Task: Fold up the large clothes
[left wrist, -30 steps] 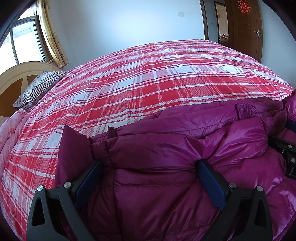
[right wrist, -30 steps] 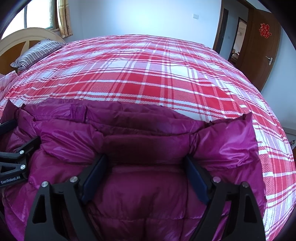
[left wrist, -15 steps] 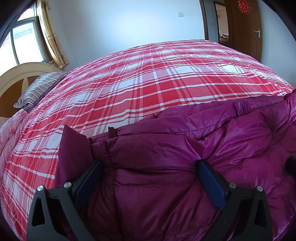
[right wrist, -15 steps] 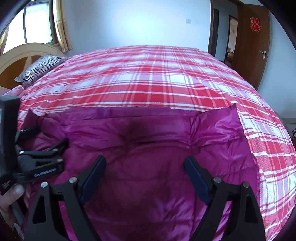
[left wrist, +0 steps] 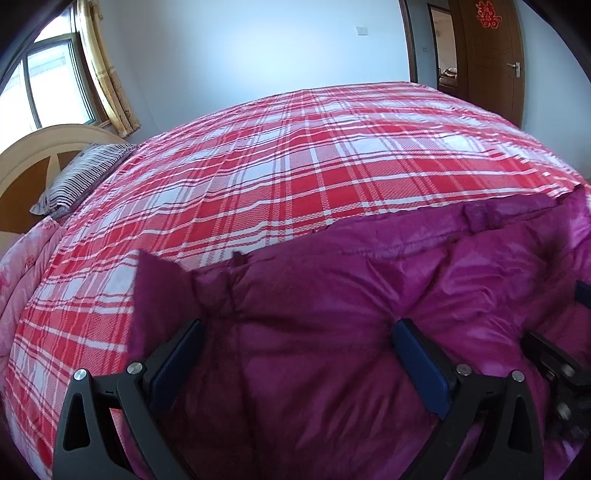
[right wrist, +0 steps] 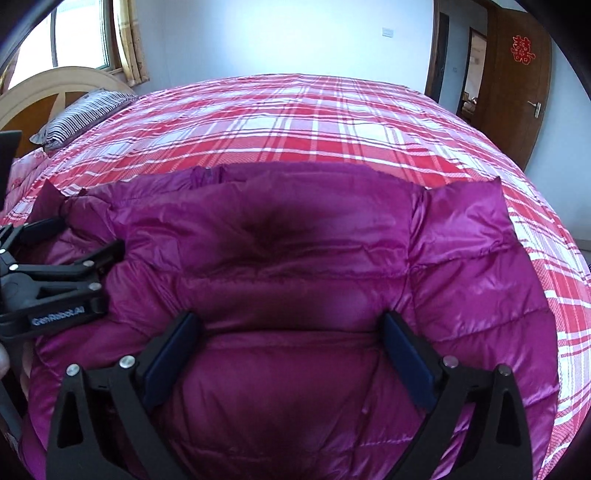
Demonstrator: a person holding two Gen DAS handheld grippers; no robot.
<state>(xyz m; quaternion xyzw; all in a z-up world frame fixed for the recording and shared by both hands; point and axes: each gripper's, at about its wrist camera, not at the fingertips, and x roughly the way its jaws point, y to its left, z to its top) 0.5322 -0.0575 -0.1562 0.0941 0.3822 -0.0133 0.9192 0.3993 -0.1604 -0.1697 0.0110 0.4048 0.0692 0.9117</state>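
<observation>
1. Writing: the left hand-held gripper (right wrist: 74, 236), seen from the right wrist view, bears a pale label reading "GenRobot.AI" on its black body. The brown door (right wrist: 524, 85) carries a red paper-cut character; too small to read with certainty.
2. Jacket (right wrist: 295, 266): a large quilted down coat in glossy magenta, puffed into stitched panels, with a sheen and fine creases. It lies spread on the near part of the bed, its far edge running straight across the sheet, with a flat squared corner sticking out at each end.
3. Sheet (left wrist: 314, 166): woven plaid in red, white and pink, stretched smooth over the bed.
4. Pillow (left wrist: 81, 181): narrow dark and white stripes, lying by the curved wooden headboard (left wrist: 37, 155). A pink floral quilt (left wrist: 22, 266) lies at the bed's left edge.
5. Left hand-held gripper (left wrist: 295, 332) in its own view: black angular arms with blue flat pads, standing wide apart over the jacket's left part; the cloth lies between them, not pinched.
6. Right hand-held gripper (right wrist: 290, 332): same black arms and blue pads, the jaws opening, wide apart over the jacket's middle, the fabric below and between them unclamped.
7. Curtain (left wrist: 107, 74): yellow patterned cloth beside the window (left wrist: 48, 81). The wall is plain white with a small switch plate (left wrist: 361, 29).
</observation>
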